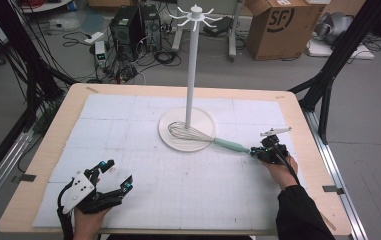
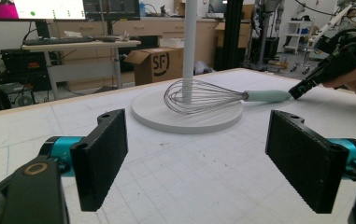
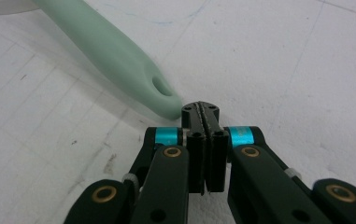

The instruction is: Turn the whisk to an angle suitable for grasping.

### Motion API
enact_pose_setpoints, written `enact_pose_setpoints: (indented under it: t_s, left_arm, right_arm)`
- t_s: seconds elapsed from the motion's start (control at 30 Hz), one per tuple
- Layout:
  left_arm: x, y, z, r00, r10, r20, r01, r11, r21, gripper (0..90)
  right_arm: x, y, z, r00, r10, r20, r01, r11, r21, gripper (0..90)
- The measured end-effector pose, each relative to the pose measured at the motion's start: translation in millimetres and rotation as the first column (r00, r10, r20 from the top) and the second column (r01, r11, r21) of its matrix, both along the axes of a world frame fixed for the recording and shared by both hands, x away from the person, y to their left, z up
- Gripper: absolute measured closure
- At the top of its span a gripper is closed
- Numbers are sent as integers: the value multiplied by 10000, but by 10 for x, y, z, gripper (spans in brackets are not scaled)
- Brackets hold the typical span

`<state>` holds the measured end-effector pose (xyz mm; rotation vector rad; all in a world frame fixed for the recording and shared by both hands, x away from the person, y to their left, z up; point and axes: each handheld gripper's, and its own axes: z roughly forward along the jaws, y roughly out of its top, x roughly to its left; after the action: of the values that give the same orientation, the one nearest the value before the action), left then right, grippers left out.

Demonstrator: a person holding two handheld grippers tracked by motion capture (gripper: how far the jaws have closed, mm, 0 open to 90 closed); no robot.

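Right gripper view: right gripper (image 3: 205,112) closed, tip touching whisk (image 3: 115,51) handle end.

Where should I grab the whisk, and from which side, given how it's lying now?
Grip the whisk by its mint-green handle, not the springy wire head resting on the stand's round base. The handle lies flat on the mat, its end at the shut right gripper, so probably open those jaws and come down over it from above, across its width.

The whisk (image 1: 205,136) lies flat, its wire head on the stand's round white base (image 1: 170,137), its pale green handle stretching to the right gripper (image 1: 254,151), whose closed tips meet the handle's holed end.
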<state>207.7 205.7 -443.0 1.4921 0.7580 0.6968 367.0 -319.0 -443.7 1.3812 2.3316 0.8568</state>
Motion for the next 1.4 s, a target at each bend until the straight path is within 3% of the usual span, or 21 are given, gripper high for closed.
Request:
enact_pose_setpoints:
  t_s: [0.3,0.6,0.8,1.0,1.03,1.1,1.2,1.4]
  left_arm:
    - [-22,3,4,10000,-26,20,26,10000,-43,216]
    - [-27,7,4,10000,-5,33,5,10000,-58,216]
    - [-30,14,3,10000,2,35,-2,10000,-45,216]
    - [-27,11,2,10000,-13,23,13,10000,-39,216]
    - [-28,9,3,10000,-6,26,6,10000,-34,216]
    - [-29,4,4,10000,-13,37,14,10000,-53,216]
    - [-29,4,5,10000,-31,29,32,10000,-22,216]
    - [-27,9,3,10000,-13,25,13,10000,-54,216]
  right_arm:
    - [58,169,3,10000,72,58,-70,9997,-212,900]
    - [80,294,-11,9996,-2,-266,12,9993,387,900]
    - [80,246,9,9993,-207,-297,218,9990,393,900]
    - [15,140,81,9975,-309,-640,349,9975,620,900]
    - [3,136,87,9971,-270,-709,317,9973,668,899]
    - [-16,147,68,9916,-277,-1261,367,9969,697,900]
    - [-13,144,49,9884,-395,-1466,512,9957,769,900]
    - [-11,142,44,9881,-440,-1475,566,9950,823,900]
